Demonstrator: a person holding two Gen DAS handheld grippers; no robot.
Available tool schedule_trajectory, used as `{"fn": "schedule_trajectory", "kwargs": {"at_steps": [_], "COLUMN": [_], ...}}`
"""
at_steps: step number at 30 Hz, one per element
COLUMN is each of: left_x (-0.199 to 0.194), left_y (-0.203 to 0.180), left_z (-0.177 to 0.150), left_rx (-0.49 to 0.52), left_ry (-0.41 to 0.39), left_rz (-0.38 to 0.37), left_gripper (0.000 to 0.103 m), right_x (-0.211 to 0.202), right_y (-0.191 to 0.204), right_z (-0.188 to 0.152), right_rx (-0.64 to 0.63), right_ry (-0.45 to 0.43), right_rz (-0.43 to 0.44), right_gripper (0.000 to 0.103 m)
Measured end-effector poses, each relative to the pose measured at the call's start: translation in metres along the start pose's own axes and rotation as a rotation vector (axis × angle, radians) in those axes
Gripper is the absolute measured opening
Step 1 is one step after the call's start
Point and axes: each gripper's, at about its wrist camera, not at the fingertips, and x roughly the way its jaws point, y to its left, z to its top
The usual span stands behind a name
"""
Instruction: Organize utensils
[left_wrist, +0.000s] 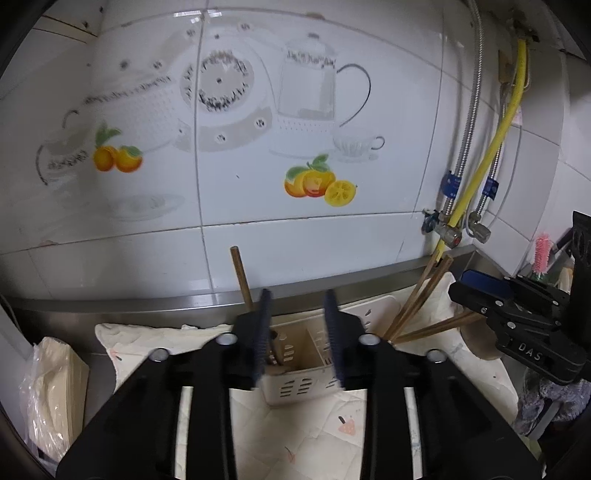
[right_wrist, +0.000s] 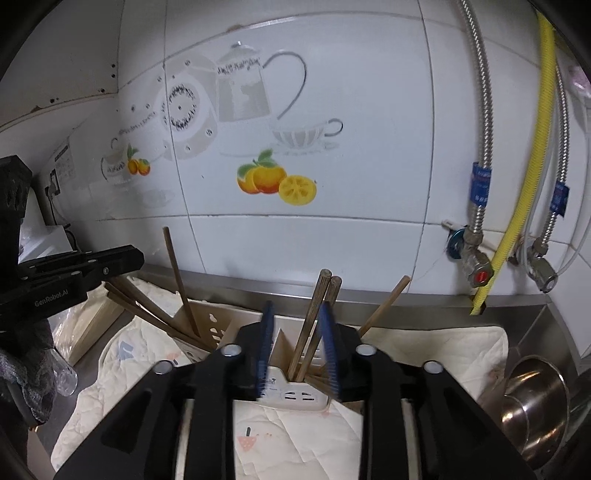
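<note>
A beige slotted utensil holder stands on a quilted cloth by the tiled wall. My left gripper hovers over it, jaws apart and empty; one brown chopstick stands upright in the holder just left of its left finger. Several more chopsticks lean out of the holder's right end. My right gripper is also open above the holder. Two dark chopsticks stand in a compartment between its fingers, not pinched. A paler chopstick leans right, and others lean left.
A steel pot sits at the right edge of the cloth. Braided hoses, a yellow hose and valves run down the wall. A plastic bag of paper goods lies far left, and a pink brush stands far right.
</note>
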Motion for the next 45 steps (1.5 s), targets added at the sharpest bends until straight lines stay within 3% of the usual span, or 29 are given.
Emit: {"fn": "schedule_trajectory", "kwargs": {"at_steps": [13,15,16,23,28,40,45], "left_x": [-0.053,-0.06,-0.064,-0.085,-0.101,-0.125,-0.132], "left_y": [0.013,0.012,0.012,0.005,0.0,-0.003,-0.005], "left_z": [-0.046,-0.056,-0.062,-0.089,-0.107,-0.142,-0.151], "left_rx": [-0.045,-0.043,-0.04,-0.032,-0.016,-0.03,-0.037], "left_ry": [-0.037,-0.044,-0.051,-0.072,-0.089,-0.087,-0.086], "left_rz": [0.038,0.048,0.054,0.088,0.112,0.158,0.15], "left_gripper": [0.07,0.08,0.081,0.097,0.098,0.098,0.098], "right_x": [-0.045,-0.05,-0.052,-0.071,-0.08,-0.103,-0.11], "right_y": [0.019,0.021,0.022,0.032,0.039,0.046,0.053], "right_z": [-0.033,-0.04,-0.043,-0.07,-0.086,-0.113,-0.121], "right_rx": [0.01,0.01,0.012,0.003,-0.008,0.021,0.002], "right_ry": [-0.046,-0.047,-0.047,-0.059,-0.056,-0.068,-0.071], "right_rz": [0.007,0.009,0.009,-0.022,-0.037,-0.067,-0.123], "right_gripper": [0.062,0.065,0.071,0.086,0.093,0.095,0.095]}}
